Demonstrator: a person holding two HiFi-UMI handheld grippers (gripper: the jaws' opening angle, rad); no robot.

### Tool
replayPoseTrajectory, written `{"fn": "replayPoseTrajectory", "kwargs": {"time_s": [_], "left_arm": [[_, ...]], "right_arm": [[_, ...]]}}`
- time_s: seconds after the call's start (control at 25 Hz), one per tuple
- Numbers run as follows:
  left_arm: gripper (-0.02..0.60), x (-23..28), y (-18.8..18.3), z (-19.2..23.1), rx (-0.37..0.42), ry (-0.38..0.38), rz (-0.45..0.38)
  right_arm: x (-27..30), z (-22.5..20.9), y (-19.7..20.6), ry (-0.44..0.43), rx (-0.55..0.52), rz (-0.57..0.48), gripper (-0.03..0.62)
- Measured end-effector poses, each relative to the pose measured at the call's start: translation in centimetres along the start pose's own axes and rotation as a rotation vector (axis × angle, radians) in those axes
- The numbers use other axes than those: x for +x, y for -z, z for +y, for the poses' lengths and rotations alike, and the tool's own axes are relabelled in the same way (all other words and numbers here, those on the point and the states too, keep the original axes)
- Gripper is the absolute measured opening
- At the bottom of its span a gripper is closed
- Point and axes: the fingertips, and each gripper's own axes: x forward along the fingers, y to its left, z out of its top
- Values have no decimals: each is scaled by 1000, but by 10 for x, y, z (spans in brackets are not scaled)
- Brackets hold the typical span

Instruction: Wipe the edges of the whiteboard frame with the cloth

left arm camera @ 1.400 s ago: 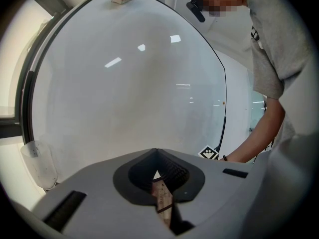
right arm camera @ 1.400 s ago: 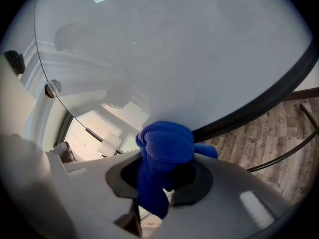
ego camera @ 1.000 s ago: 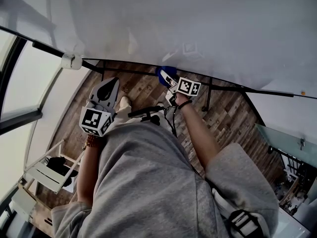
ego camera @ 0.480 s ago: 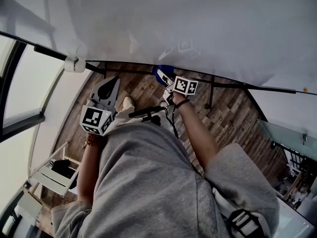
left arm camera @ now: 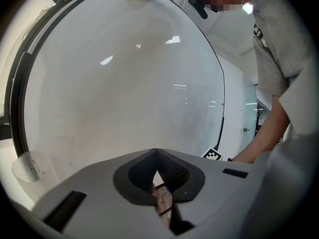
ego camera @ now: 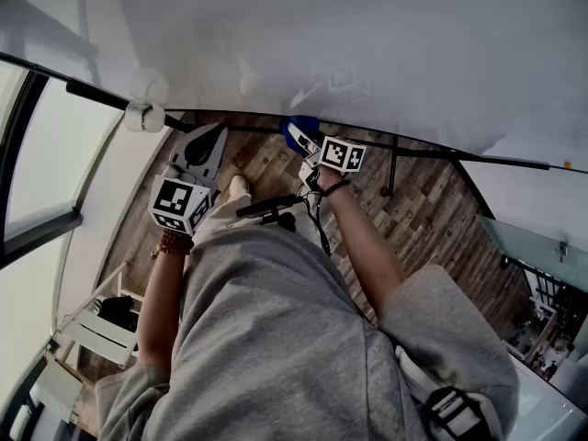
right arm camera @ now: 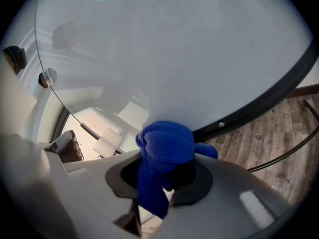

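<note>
Head view, looking steeply down past a grey sweatshirt: a large whiteboard (ego camera: 386,35) fills the top of the picture, and its thin black frame edge (ego camera: 459,157) runs as a long line from left to right above a wood-plank floor (ego camera: 432,228). The right gripper (ego camera: 301,141) reaches forward to this lower edge, roughly midway along it, with its jaws clamped on a bunched blue cloth (ego camera: 296,129). In the right gripper view the cloth bulges out from between the jaws and overlaps both the black frame band and the white board just above it, so it appears to be pressed against the edge, though contact itself is hidden behind the cloth. The left gripper (ego camera: 218,133) hangs to the left of the right one, just below the same edge and apart from it; its own view shows the jaws closed together on nothing, pointing at the board's blank face. A small white fitting (ego camera: 144,116) sits on the frame further left. The frame's long axis lies sideways to the right gripper, so the next wipe probably calls for sliding the cloth along that line, not pushing forward. The right gripper is the nearer one and already has the cloth.
</note>
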Motion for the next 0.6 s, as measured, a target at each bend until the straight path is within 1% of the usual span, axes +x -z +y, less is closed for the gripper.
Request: {"fn": "replayPoseTrajectory", "kwargs": {"time_s": [0.12, 0.32, 0.6], "left_arm": [[6, -2, -2, 1, -15, 3, -5], [6, -7, 9, 12, -30, 3, 4], [6, -11, 5, 19, -28, 4, -1]], "right_arm": [[2, 4, 1, 1, 1, -4, 114], [14, 10, 8, 0, 4, -2, 114], [17, 15, 8, -4, 1, 0, 114]]}}
